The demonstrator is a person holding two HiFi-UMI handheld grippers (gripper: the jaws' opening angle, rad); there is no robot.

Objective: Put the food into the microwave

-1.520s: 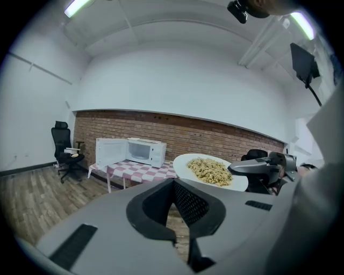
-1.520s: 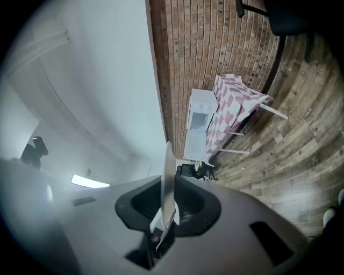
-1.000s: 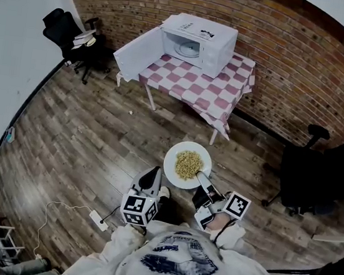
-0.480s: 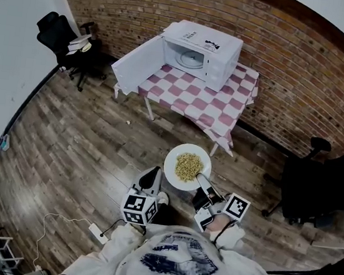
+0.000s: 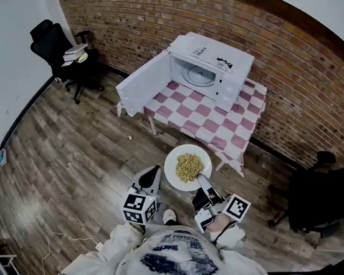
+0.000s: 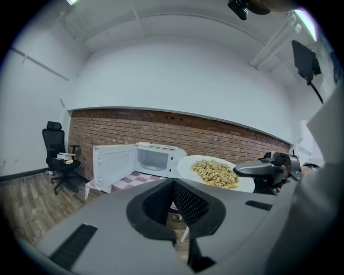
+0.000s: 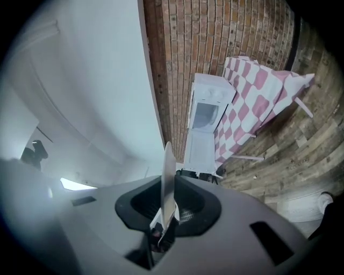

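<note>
Plate: white, round, smooth and shallow (image 5: 172,172). It is held roughly level over the grey-brown wood-plank floor (image 5: 76,146), in front of the table and well apart from the oven.

Food (image 5: 188,166): loose heap of small pale yellow-tan bits in the plate's middle, with bare rim all round. Can't tell what kind.

Right gripper (image 5: 203,183): jaws closed down narrow on the plate's near rim. In the right gripper view the plate runs edge-on as a thin white blade between the pads. The food sits beyond the fingertips, not touching them.

Left gripper (image 5: 148,178): grey matte fingers pressed together with nothing between them, and a mesh-textured pad shows in its own view. It sits just left of the plate, not touching it.

Microwave (image 5: 213,70): white box on a table with a pink-and-white checked cloth (image 5: 218,124). Its flat white door (image 5: 142,87) is swung wide to the left, and a round turntable shows in the cavity.

Behind it is a red brick wall (image 5: 307,63), rough courses. A black office chair (image 5: 52,42) stands in the far left corner.
</note>
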